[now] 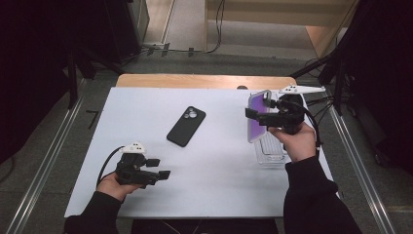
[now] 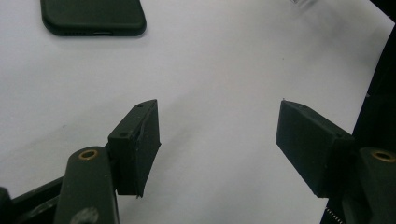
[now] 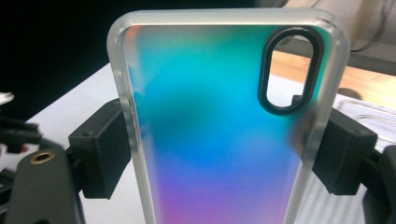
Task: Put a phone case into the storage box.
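— White tabletop (image 1: 204, 190), with a wooden edge showing at its far side and grey floor all round. What is the right hand holding?

— The right tongs (image 3: 212, 154) pinch a phone case (image 3: 219, 121) by its two long edges and hold it upright above the tabletop's right side.

— How does the case look?

— Its rim is frosted and translucent, with rounded corners. The back shades from teal at the top through blue to purple lower down, and a black-ringed oval camera cut-out sits in the upper corner. From the high view it reads as purple (image 1: 258, 117).

— Anything under it?

— A clear plastic tray (image 1: 272, 151) lies on the tabletop just below.

— And the left?

— The left tongs (image 2: 217, 140) stand spread with nothing between them, low over the tabletop at the near left. A black phone (image 1: 186, 126) lies camera side up near the middle, well apart from both.
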